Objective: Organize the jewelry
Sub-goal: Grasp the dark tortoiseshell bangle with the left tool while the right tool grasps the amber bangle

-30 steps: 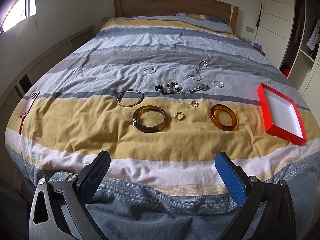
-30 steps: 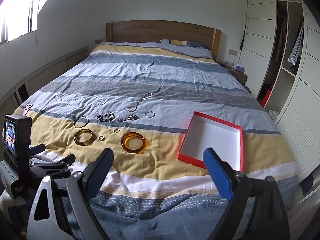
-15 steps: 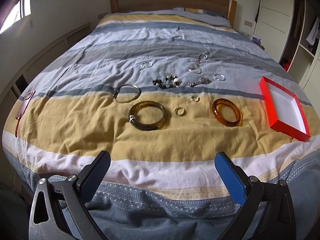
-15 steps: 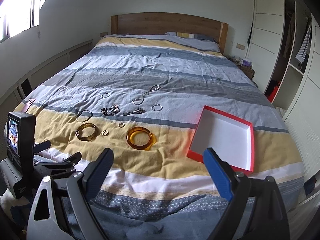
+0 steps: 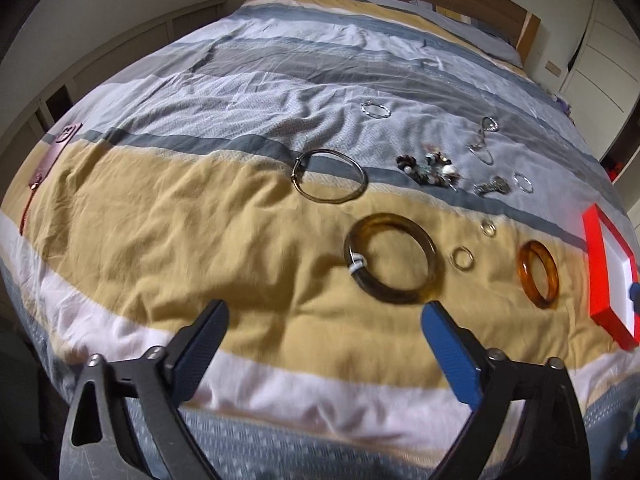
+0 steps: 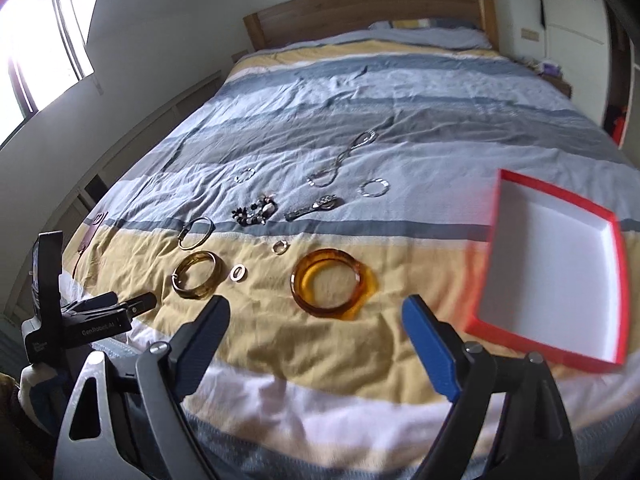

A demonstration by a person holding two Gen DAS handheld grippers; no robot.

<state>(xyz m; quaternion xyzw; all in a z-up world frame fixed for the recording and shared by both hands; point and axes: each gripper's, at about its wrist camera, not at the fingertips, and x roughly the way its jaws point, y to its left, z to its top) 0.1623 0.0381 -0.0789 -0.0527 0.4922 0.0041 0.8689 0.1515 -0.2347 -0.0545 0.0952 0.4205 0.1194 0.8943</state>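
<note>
Jewelry lies spread on a striped bed. A dark amber bangle [image 5: 394,258] lies just beyond my open left gripper [image 5: 326,344]. An orange bangle [image 6: 334,282] lies just beyond my open right gripper [image 6: 316,340]; it also shows in the left wrist view [image 5: 538,274]. A thin metal bangle [image 5: 329,175], a beaded bracelet [image 5: 428,167], two small rings [image 5: 461,257], silver hoops and a chain [image 6: 344,158] lie farther back. A red box with a white inside [image 6: 554,268] sits at the right. Both grippers are empty.
The left gripper's body with its screen [image 6: 60,308] shows at the left of the right wrist view. A pink strap [image 5: 48,164] lies on the bed's left edge. A wooden headboard [image 6: 360,12] and wardrobes stand at the far end.
Both grippers have moved forward and lower over the bed, closer to the bangles. The view has swung left. Their jaws stay open.
</note>
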